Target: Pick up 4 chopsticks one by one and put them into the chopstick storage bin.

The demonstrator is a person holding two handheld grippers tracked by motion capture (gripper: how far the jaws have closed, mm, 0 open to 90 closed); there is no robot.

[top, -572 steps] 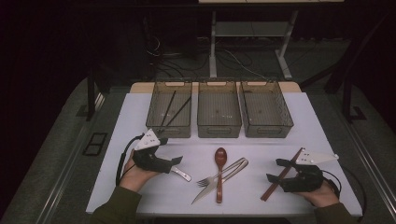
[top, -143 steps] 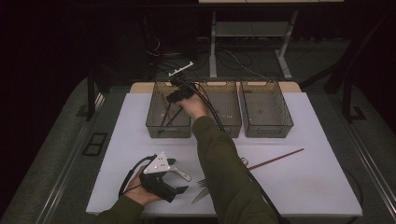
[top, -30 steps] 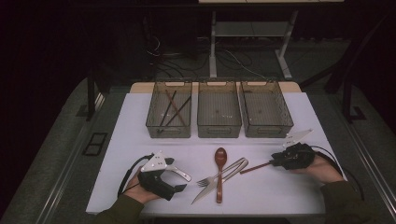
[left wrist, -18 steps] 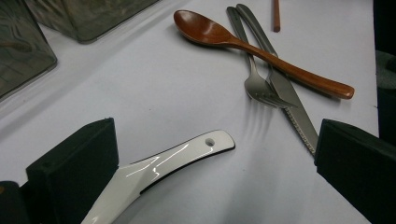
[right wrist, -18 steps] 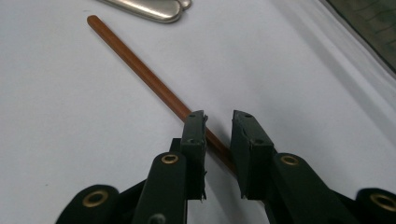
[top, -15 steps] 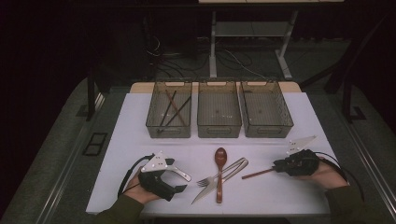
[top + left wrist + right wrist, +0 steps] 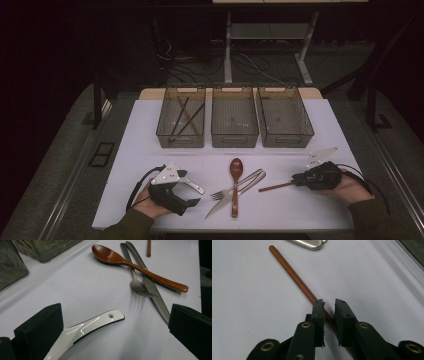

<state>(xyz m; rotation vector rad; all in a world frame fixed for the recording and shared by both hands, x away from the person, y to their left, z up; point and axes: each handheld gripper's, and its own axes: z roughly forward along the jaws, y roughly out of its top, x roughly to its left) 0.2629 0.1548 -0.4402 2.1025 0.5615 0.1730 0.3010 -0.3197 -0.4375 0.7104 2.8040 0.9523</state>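
While my right claw (image 7: 329, 305) has been closing astride the brown chopstick (image 7: 294, 275) lying flat on the white tabletop (image 7: 150, 135), pads not yet pressing it, I fear it rolls away; my left claw (image 7: 110, 325) rests apart.

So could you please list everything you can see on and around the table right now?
Bins: three, smoky clear, in a row at the table's far side.
Sticks in the left bin: dark brown, crossed; count unclear.
Wooden spoon: one, reddish brown, table centre.
Fork: one, silver, crossing the spoon.
Knife: one, silver, beside the fork.
Chopstick: one, reddish brown, lying between the right jaws.
White utensil: one, glossy, by the left jaws.
Table: one, white.
Left gripper: black, jaws wide open.
Right gripper: black, jaws have just been closing around the chopstick, gap remains.
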